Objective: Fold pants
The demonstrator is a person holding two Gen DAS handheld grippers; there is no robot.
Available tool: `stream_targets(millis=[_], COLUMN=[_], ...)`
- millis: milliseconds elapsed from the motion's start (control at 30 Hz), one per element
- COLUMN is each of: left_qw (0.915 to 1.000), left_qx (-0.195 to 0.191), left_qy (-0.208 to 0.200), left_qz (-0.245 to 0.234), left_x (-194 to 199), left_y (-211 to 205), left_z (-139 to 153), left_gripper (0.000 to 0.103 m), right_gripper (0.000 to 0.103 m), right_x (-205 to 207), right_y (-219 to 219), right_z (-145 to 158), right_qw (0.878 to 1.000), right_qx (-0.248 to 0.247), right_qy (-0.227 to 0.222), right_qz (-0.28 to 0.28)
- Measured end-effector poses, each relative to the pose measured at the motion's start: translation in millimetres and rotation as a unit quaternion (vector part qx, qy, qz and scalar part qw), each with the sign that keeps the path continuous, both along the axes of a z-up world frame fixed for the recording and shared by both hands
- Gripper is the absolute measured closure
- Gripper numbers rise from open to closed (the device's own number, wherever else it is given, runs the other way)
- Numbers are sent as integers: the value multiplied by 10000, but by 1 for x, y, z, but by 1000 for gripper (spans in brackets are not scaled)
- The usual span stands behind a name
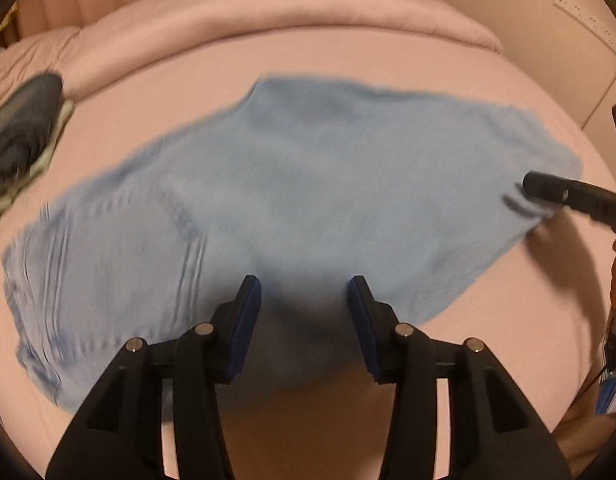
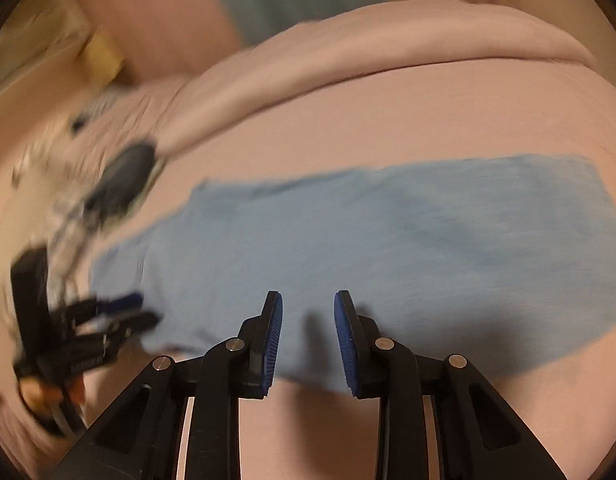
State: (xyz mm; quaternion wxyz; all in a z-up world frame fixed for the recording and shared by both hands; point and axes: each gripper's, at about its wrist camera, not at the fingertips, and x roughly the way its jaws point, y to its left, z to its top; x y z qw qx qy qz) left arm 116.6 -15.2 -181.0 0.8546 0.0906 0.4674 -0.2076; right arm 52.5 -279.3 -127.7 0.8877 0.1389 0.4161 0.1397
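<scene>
Light blue pants lie flat and folded lengthwise on the pink bed sheet. My left gripper hovers over their near edge, its blue pads apart with nothing between them. My right gripper is open too, above the near edge of the pants, and holds no cloth. In the left wrist view the right gripper reaches in at the pants' right end. In the right wrist view the left gripper shows blurred at their left end.
A dark garment on a pale cloth sits at the left of the bed, also blurred in the right wrist view. A rolled pink duvet runs along the back. A wall panel stands at the right.
</scene>
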Motion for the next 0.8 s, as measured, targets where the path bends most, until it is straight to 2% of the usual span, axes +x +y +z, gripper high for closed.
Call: stream_targets(millis=[67,133,167,233,400,533,567,633,700,800], left_qw=[9999,9997,9997,9996,9947,9883,9868,9853,9842,9842], left_qx=[-151,-227,-238,-194,-318,-203,-171,-381,-464,-395], left_qy=[-49,-39,-52,-136,-539,-427,-355,-220,-210,-195], left_qz=[-26,7,50,158,814,1448,1571,1649,1696,1713], left_x=[-9,-14,-18,-20,-12,14,21,27,29,26], left_y=[13,24,32,41,80,111,118,127,126,119], left_z=[3,5,8,12,31,20,13,8,10,14], left_gripper=[56,54,54,57,57,57,62,64,63,56], right_gripper=[72,72,73,73,73,73,73,73,73,73], right_x=[-2,-14,-12,-10,2,21,24,24,15,7], right_y=[26,36,36,34,53,106,115,134,139,123], right_z=[-20,-15,-12,-7,10,4,-1,-21,-28,-20], right_qw=[9971,9933,9923,9917,9936,9907,9892,9848,9834,9867], right_qx=[-486,-931,-952,-906,-618,-560,-587,-728,-910,-450], right_qy=[378,193,295,455,87,-39,34,321,164,349], right_qz=[445,663,741,793,938,1243,1340,1546,1560,1523])
